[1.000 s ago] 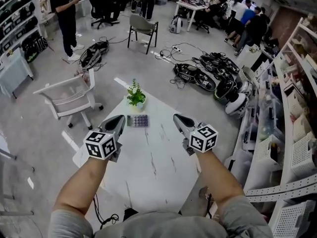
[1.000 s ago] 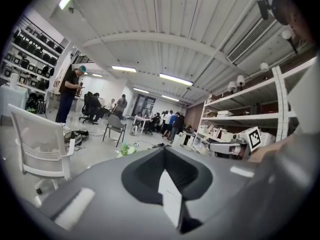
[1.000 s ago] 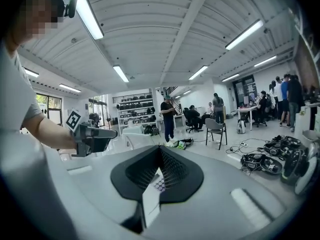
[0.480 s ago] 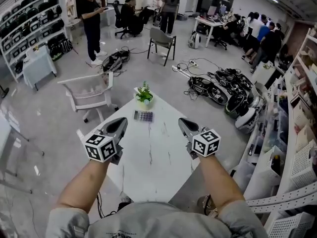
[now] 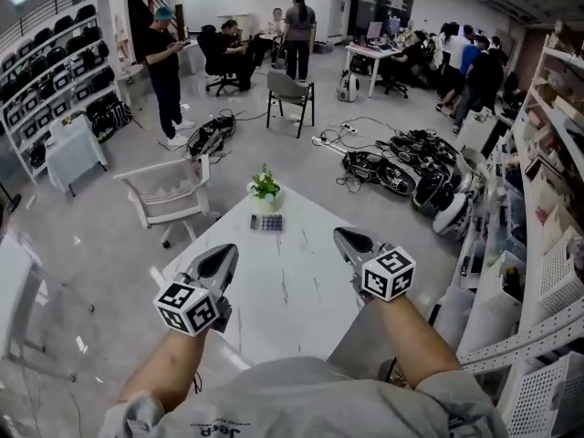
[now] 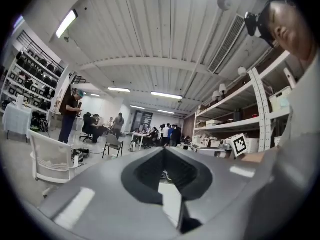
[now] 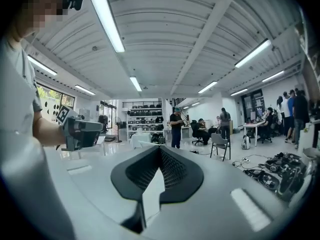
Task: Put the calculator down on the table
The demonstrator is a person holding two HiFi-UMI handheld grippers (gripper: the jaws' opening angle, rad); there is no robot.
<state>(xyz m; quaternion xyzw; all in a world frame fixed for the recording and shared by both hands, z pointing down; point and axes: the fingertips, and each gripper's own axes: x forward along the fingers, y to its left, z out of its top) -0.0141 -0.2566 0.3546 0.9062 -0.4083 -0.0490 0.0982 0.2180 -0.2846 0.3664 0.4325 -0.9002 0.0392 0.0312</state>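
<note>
The calculator [image 5: 266, 224] lies flat on the white marble table [image 5: 292, 290], near its far end, just in front of a small potted plant [image 5: 265, 188]. My left gripper [image 5: 225, 255] hovers over the table's near left part, well short of the calculator, shut with nothing in it. My right gripper [image 5: 343, 237] is held level at the table's right side, also shut and empty. In the left gripper view the jaws [image 6: 165, 151] meet at their tips; the right gripper view shows its jaws [image 7: 160, 149] closed the same way. Neither gripper view shows the calculator.
A white chair [image 5: 169, 190] stands left of the table and a grey chair [image 5: 290, 94] farther back. Bags and cables [image 5: 392, 167] cover the floor at the right. Shelving [image 5: 547, 199] runs along the right side. People stand and sit at the back.
Both grippers have drawn back from the calculator toward the person and risen. The calculator stays where it lay on the table, now farther from the jaws.
</note>
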